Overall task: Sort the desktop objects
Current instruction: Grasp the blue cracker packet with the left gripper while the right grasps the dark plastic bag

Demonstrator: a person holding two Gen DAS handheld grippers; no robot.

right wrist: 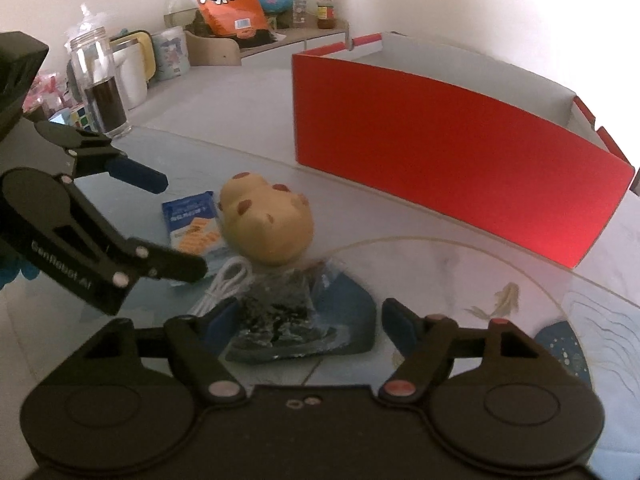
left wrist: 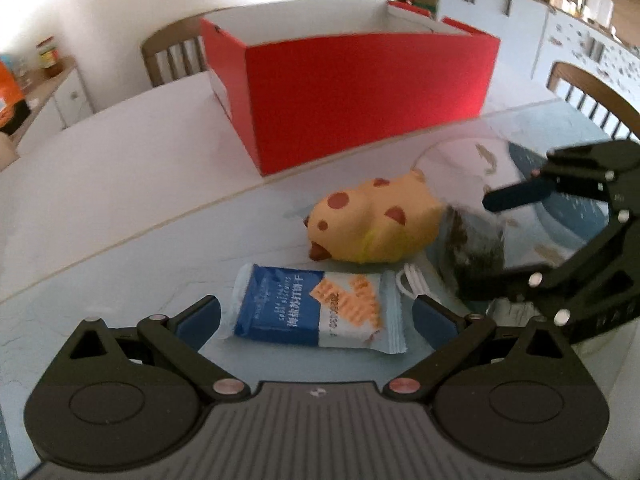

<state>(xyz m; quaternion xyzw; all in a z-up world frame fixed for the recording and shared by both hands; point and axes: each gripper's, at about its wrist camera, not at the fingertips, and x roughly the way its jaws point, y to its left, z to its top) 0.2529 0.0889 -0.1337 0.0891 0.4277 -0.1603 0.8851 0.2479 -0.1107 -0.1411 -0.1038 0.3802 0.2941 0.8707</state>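
The left tool (left wrist: 316, 314) stands wide open around a blue-and-white biscuit packet (left wrist: 316, 310) without touching it. The right tool (right wrist: 298, 324) is partly open, straddling a clear bag of dark bits (right wrist: 280, 316), gripping nothing.

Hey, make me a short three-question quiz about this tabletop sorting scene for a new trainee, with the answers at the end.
1. True or false: the red box already holds the yellow spotted toy.
2. Which item lies between the left gripper's fingers? A) the biscuit packet B) the white cable C) the clear packet of dark bits
3. What lies between the right gripper's fingers?

Key: 1 false, it sits on the table. 2 A. 3 the clear packet of dark bits.
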